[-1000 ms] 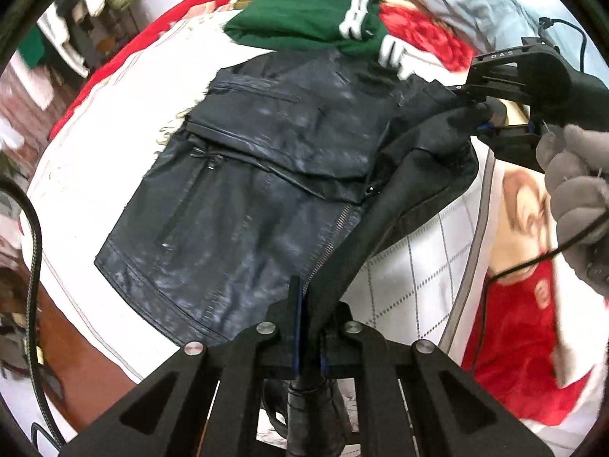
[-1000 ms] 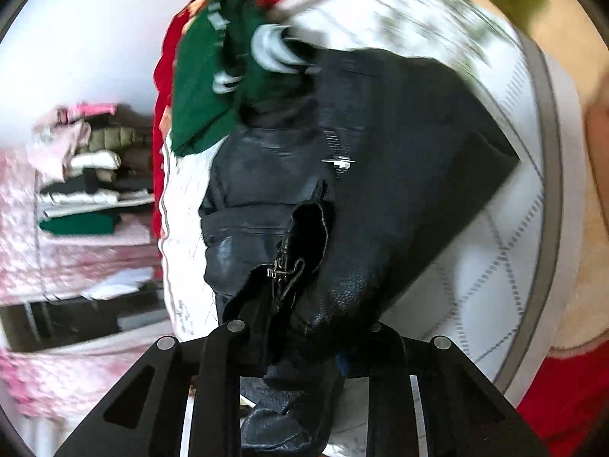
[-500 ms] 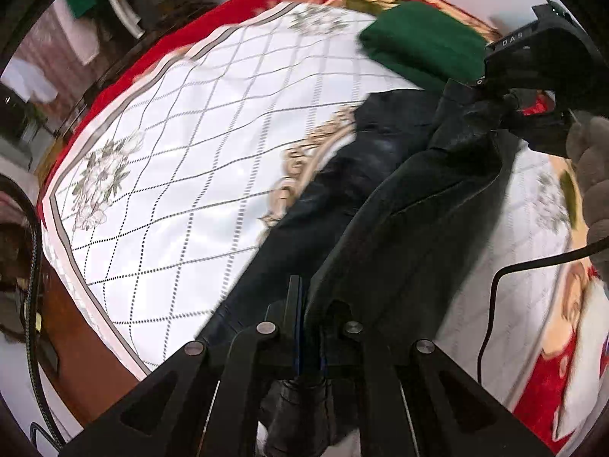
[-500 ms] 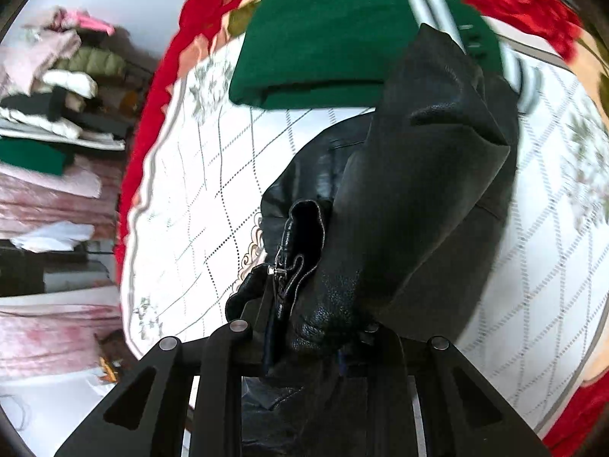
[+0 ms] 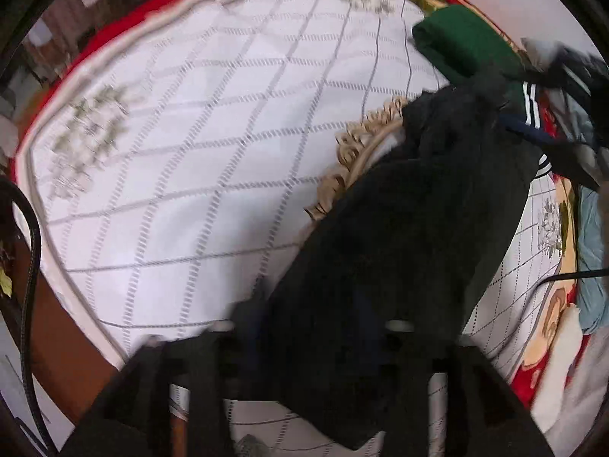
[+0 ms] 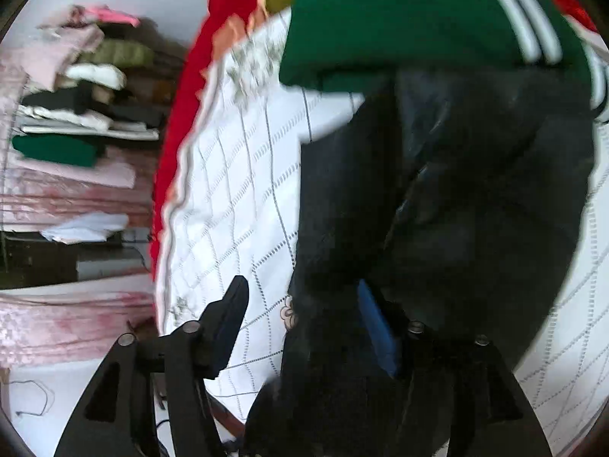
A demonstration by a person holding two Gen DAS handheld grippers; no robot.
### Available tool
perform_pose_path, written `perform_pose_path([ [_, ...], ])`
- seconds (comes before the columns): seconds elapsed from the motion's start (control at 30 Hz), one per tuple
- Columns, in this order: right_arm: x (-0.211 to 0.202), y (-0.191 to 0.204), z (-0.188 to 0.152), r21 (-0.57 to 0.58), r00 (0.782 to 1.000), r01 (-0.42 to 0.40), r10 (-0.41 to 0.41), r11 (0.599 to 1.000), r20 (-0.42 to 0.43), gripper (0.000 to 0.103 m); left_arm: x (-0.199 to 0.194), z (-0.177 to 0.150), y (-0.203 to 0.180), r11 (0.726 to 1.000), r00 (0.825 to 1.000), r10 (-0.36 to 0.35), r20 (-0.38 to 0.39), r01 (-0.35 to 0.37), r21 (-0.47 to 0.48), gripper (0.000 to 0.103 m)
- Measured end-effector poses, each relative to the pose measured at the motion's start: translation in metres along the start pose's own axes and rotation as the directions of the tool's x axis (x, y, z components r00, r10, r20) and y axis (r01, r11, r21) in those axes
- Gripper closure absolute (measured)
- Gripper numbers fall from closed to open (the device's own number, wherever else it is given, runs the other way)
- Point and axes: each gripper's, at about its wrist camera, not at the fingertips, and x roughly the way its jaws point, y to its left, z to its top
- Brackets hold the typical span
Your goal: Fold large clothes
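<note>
The black leather jacket (image 5: pixel 411 228) lies bunched in a long dark strip on the white quilted bedspread (image 5: pixel 190 152), its far end against a folded green garment (image 5: pixel 464 49). My left gripper (image 5: pixel 319 323) is blurred. Its jaws are opening, with the jacket's near end loose between the spread fingers. In the right wrist view the jacket (image 6: pixel 475 198) fills the middle. My right gripper (image 6: pixel 304 323) is opening too. Its left finger (image 6: pixel 228 323) stands clear over the bedspread and the leather drapes over the blue-padded right finger (image 6: pixel 377 327). The right gripper (image 5: pixel 559 68) shows blurred at the jacket's far end.
The green garment (image 6: pixel 399 19) with white stripes lies beyond the jacket. A red blanket (image 6: pixel 179 152) borders the bedspread (image 6: pixel 236 209). Shelves of folded clothes (image 6: pixel 76 114) stand past the bed's edge. A light blue cloth (image 5: pixel 590 247) lies at the right. A black cable (image 5: pixel 30 266) hangs at the left.
Both grippers were shut on the jacket and now have their fingers spread. The jacket was carried sideways across the bed and now rests as a narrower strip beside the green garment.
</note>
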Motion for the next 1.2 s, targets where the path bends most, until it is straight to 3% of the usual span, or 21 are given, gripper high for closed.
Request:
perform_pose_path([
  [0.03,-0.013,-0.004,-0.002,0.003,1.000,0.002,-0.002,1.000,0.021,0.041,-0.005,0.000,0.003,1.000,1.000,0.008,0.010,-0.008,-0.003,0.024],
  [0.2,-0.048,-0.030,-0.003,0.031,0.995,0.053,-0.055,0.998,0.080,0.041,0.005,0.000,0.008,0.994,0.994,0.105,0.016,-0.106,0.008,0.023],
  [0.27,-0.038,-0.037,0.003,0.045,0.996,0.062,-0.065,0.997,0.065,0.042,0.020,0.003,0.010,0.989,0.989,0.147,0.012,-0.147,-0.001,0.023],
  [0.37,0.005,-0.042,0.019,0.074,0.999,0.024,-0.027,0.997,0.040,0.060,0.042,0.009,0.012,0.980,0.980,0.197,0.000,-0.197,-0.007,0.023],
  [0.5,0.080,-0.043,0.040,0.044,0.995,0.085,-0.083,0.995,-0.051,0.059,0.060,0.010,0.014,0.969,0.969,0.246,-0.022,-0.246,0.003,0.023],
  [0.57,0.073,-0.052,0.043,0.071,0.998,0.027,-0.023,0.997,-0.059,0.059,0.057,0.010,0.013,0.967,0.966,0.256,-0.028,-0.256,0.010,0.023],
  [0.63,0.034,-0.063,0.037,0.053,1.000,-0.022,0.022,0.998,-0.018,0.046,0.046,0.010,0.007,0.965,0.965,0.261,-0.020,-0.261,0.013,0.023],
  [0.73,-0.028,-0.092,0.025,0.029,0.995,0.033,-0.035,0.999,0.092,0.019,0.032,0.009,-0.003,0.969,0.969,0.248,0.001,-0.248,0.002,0.021],
  [0.83,-0.069,-0.153,0.023,0.090,0.982,0.108,-0.120,0.990,0.148,0.017,0.033,0.010,-0.018,0.969,0.969,0.248,0.013,-0.248,-0.001,0.010],
  [0.9,-0.061,-0.196,0.034,0.161,0.988,0.083,-0.102,0.983,0.114,0.017,0.044,0.009,-0.026,0.965,0.965,0.262,-0.002,-0.262,0.005,0.010],
  [1.0,-0.030,-0.232,0.053,0.214,0.998,-0.018,0.004,0.977,0.064,0.017,0.061,0.011,-0.033,0.961,0.961,0.277,-0.021,-0.277,0.005,0.010],
  [1.03,-0.015,-0.241,0.060,0.217,0.995,-0.090,0.080,0.972,0.055,0.017,0.063,0.013,-0.034,0.959,0.959,0.283,-0.021,-0.283,0.006,0.010],
  [1.07,-0.009,-0.242,0.063,0.204,0.992,-0.120,0.107,0.972,0.073,0.017,0.065,0.014,-0.034,0.957,0.956,0.292,-0.018,-0.292,0.008,0.010],
  [1.1,-0.008,-0.239,0.064,0.181,0.988,-0.140,0.125,0.973,0.091,0.029,0.066,0.015,-0.033,0.953,0.953,0.304,-0.012,-0.304,0.009,0.010],
  [1.13,-0.007,-0.235,0.064,0.154,0.982,-0.174,0.159,0.973,0.105,0.070,0.067,0.016,-0.031,0.947,0.947,0.320,-0.007,-0.320,0.012,0.010],
  [1.2,-0.006,-0.230,0.059,0.174,0.982,-0.172,0.154,0.970,0.111,0.077,0.066,0.017,-0.030,0.940,0.940,0.340,-0.008,-0.340,0.017,0.010],
])
